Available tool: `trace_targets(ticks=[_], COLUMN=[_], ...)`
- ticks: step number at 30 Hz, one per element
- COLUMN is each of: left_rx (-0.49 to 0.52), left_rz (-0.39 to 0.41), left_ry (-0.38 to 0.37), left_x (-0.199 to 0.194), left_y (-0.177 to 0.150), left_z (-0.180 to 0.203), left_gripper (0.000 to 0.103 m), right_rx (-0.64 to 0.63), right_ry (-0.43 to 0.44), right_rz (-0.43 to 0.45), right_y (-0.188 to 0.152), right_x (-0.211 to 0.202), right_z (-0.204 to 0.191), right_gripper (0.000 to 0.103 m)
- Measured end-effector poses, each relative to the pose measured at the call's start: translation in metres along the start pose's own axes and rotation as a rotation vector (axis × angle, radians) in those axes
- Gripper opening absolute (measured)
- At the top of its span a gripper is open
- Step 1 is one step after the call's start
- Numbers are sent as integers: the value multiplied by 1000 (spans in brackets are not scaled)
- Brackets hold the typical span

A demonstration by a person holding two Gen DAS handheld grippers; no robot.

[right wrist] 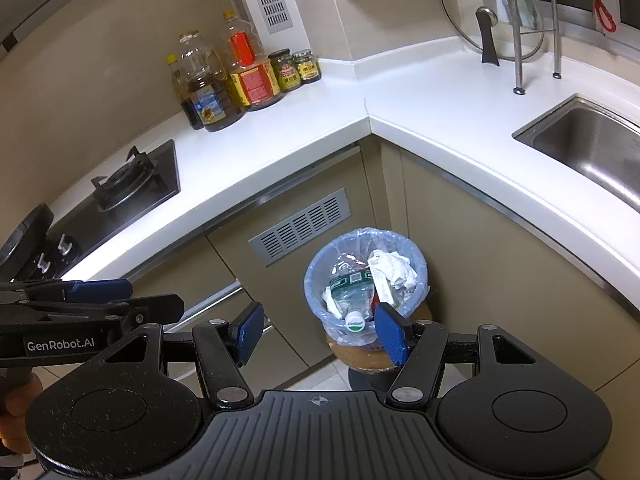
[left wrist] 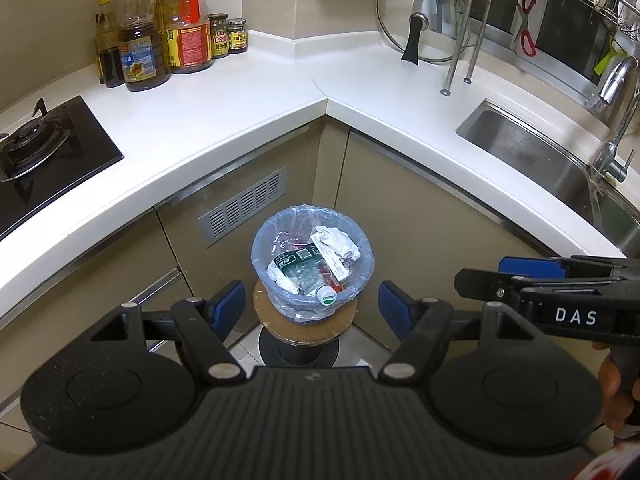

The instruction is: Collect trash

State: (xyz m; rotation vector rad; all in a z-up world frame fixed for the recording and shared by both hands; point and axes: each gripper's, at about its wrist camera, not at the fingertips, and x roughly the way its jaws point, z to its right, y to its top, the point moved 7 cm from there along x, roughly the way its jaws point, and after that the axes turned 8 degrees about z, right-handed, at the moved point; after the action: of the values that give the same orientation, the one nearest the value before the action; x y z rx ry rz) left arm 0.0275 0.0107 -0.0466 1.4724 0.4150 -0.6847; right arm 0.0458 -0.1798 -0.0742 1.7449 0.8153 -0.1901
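A small bin lined with a clear bluish bag (left wrist: 360,276) (right wrist: 316,292) stands on a round wooden stool (left wrist: 272,316) (right wrist: 360,356) in the corner below the counter. Inside lie a crushed plastic bottle with a green label and white cap (left wrist: 304,266) (right wrist: 346,296), crumpled white paper (left wrist: 338,242) (right wrist: 394,266) and a narrow box. My left gripper (left wrist: 312,308) hangs open well above the bin, its blue pads framing it with nothing between. My right gripper (right wrist: 320,334) is open and empty too, above and left of the bin. Each gripper shows at the side of the other's view.
A white L-shaped counter (left wrist: 280,92) wraps the corner. A gas hob (left wrist: 40,148) lies at the left, oil bottles and jars (left wrist: 160,40) at the back, a steel sink (left wrist: 540,160) with tap at the right, a pot lid (left wrist: 420,20) by a dish rack. Beige cabinet doors surround the stool.
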Motion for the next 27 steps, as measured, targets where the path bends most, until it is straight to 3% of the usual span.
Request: trace_targets(ticks=[27], left_rx=[4], left_rz=[-1], left_ry=[-11], left_x=[2], left_y=[1], left_z=[0], left_gripper=[71], right_rx=[7], right_ry=[-5], right_rz=[2], right_y=[1], right_x=[-2], right_z=[3], right_gripper=[62])
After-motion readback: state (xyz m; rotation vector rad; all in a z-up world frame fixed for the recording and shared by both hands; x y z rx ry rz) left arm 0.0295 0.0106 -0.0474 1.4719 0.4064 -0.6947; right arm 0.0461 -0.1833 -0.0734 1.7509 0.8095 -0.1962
